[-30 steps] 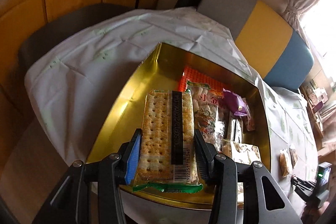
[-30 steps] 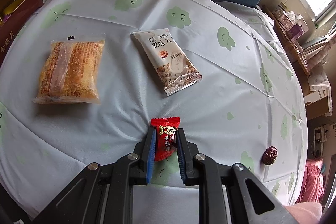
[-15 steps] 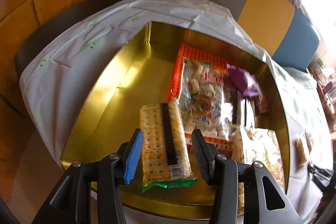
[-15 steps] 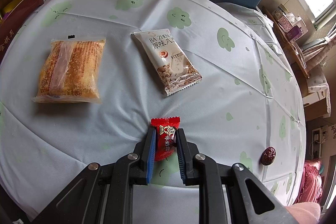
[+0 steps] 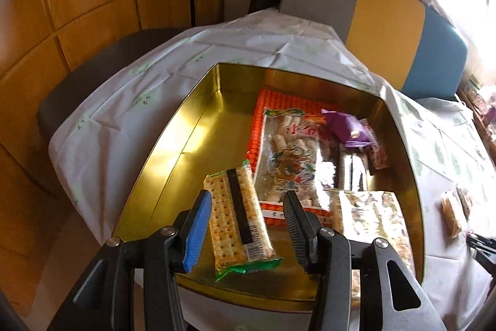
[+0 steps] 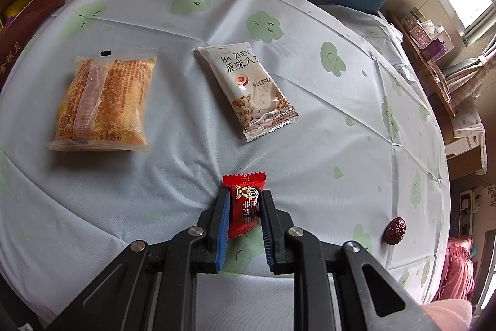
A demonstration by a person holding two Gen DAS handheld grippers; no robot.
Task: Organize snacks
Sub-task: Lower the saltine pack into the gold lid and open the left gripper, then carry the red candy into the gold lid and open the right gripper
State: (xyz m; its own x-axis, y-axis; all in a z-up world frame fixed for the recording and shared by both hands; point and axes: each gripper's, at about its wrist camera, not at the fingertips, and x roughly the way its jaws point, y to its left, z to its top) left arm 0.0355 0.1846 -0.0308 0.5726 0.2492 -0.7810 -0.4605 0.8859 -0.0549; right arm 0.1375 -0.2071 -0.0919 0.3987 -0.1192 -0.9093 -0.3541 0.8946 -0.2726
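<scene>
Here, tin: a wide gold tin (image 5: 173,163) sits on the pale tablecloth (image 5: 130,101); its left half is bare metal, its right half holds snacks.
Left gripper: the left gripper (image 5: 245,225) hangs over the tin's near rim, jaws apart and pressing on nothing.
Cracker packet: the cracker packet (image 5: 238,219) lies flat on the tin's floor between the two fingers, tilted a little, its green crimped end towards the near rim. There is a clear gap to the black right pad; whether the blue left pad touches it I cannot tell.
Rice-snack bag: a clear rice-snack bag (image 5: 288,154) lies in the tin just right of the crackers, on top of an orange patterned sheet (image 5: 279,98).
Purple wrapper: a purple wrapper (image 5: 347,126) rests in the tin's far right part, beside the rice-snack bag.
Foil packets: shiny packets (image 5: 369,213) fill the tin's near right corner; details are blurred.
Right gripper: the right gripper (image 6: 244,217) is clamped on a red candy (image 6: 245,200), low over the tablecloth, well away from the tin.
Red candy: pinched at its middle, its top crimp sticking out past the fingertips.
Orange packet: an orange crumbly-looking packet (image 6: 104,104) lies on the cloth, beyond the red candy and to its left.
White packet: a white nut packet (image 6: 248,92) lies beyond the candy, beside the orange packet.
Date: a dark red date (image 6: 395,230) lies alone on the cloth, right of the candy.
Tin edge, right view: a dark red box side (image 6: 24,30) shows at the far left.
</scene>
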